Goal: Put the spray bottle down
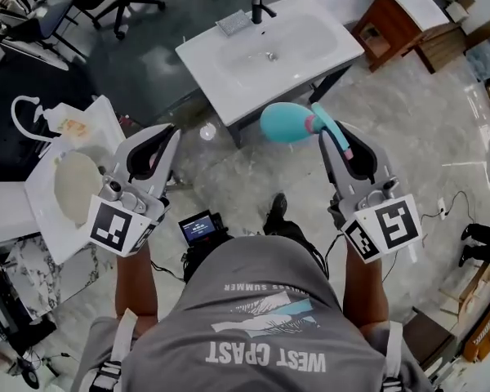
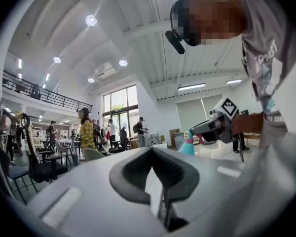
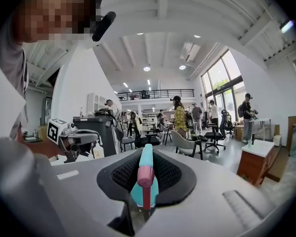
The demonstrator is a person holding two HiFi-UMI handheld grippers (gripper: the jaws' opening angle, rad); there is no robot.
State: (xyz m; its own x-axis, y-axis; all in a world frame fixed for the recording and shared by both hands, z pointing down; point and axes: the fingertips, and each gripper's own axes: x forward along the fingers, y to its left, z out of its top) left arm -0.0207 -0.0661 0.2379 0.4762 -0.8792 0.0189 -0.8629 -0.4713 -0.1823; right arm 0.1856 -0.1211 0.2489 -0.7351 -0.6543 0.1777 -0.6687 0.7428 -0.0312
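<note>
**Right gripper holds a teal spray bottle in the air before a white sink**

The right gripper (image 3: 145, 176) has its jaws part-way closed, with the black pads pressing on the neck of the spray bottle (image 1: 286, 123). In the right gripper view the bottle shows end on, so only its teal head and pink collar can be seen, and the body is hidden behind them. From the head view, the rounded teal body sticks out to the left of the jaws and rests on nothing. It hangs over the marbled floor (image 1: 425, 129), just off the near edge of the sink (image 1: 327, 55), which carries a black tap (image 1: 257, 6).

The left gripper (image 1: 165, 133) is well apart from the right one. Its jaws are drawn together with nothing between them, and only a thin sliver of light shows between the pads.

A second white basin (image 1: 106, 121) lies to the left, cut off by the frame. A wooden cabinet (image 1: 392, 27) stands at the upper right. The far room is too small to make out beyond chairs and standing people
</note>
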